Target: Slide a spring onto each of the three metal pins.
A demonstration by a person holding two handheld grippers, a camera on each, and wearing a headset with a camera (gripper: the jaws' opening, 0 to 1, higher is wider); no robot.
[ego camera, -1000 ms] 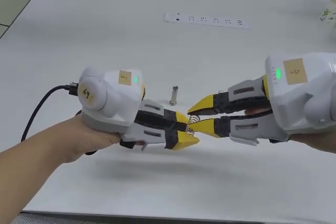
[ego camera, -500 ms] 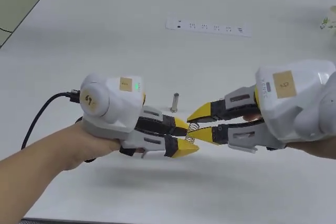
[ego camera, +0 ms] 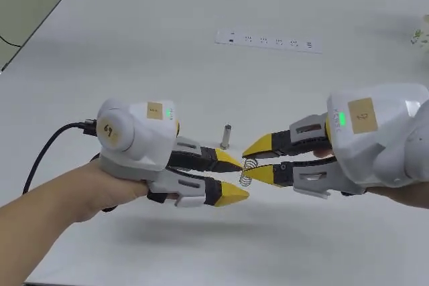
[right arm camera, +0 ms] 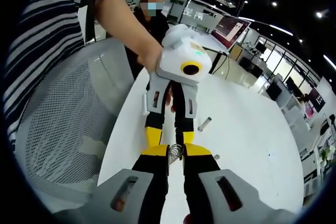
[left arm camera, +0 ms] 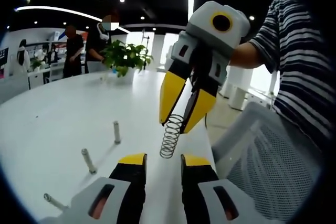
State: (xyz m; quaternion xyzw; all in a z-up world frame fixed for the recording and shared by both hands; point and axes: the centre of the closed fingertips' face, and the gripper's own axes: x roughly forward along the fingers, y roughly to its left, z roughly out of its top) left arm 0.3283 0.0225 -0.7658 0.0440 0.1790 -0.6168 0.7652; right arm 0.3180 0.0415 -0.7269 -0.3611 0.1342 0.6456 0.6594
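A small metal spring [ego camera: 247, 171] hangs in the air between the two grippers. My right gripper [ego camera: 255, 162] comes in from the right and is shut on the spring's upper end [left arm camera: 176, 124]. Facing it from the left, my left gripper [ego camera: 234, 177] is open, and its yellow fingertips [left arm camera: 132, 160] stand on either side of the spring's lower end without touching it. The spring [right arm camera: 175, 151] sits between the right gripper's yellow tips in the right gripper view. One pin [ego camera: 226, 136] stands upright on the white table just behind the grippers. Three pins [left arm camera: 116, 131] [left arm camera: 88, 160] [left arm camera: 54, 201] stand in a row on the table.
A white power strip [ego camera: 268, 40] lies at the far side of the table [ego camera: 134, 51]. A black cable [ego camera: 47, 149] trails from the left gripper. A grey mesh chair [left arm camera: 262, 150] stands at the table edge; a potted plant [left arm camera: 123, 56] and people are beyond.
The left gripper's jaws stand a little wider apart and lower than a second ago. The spring stays held by the right gripper. The head camera has shifted.
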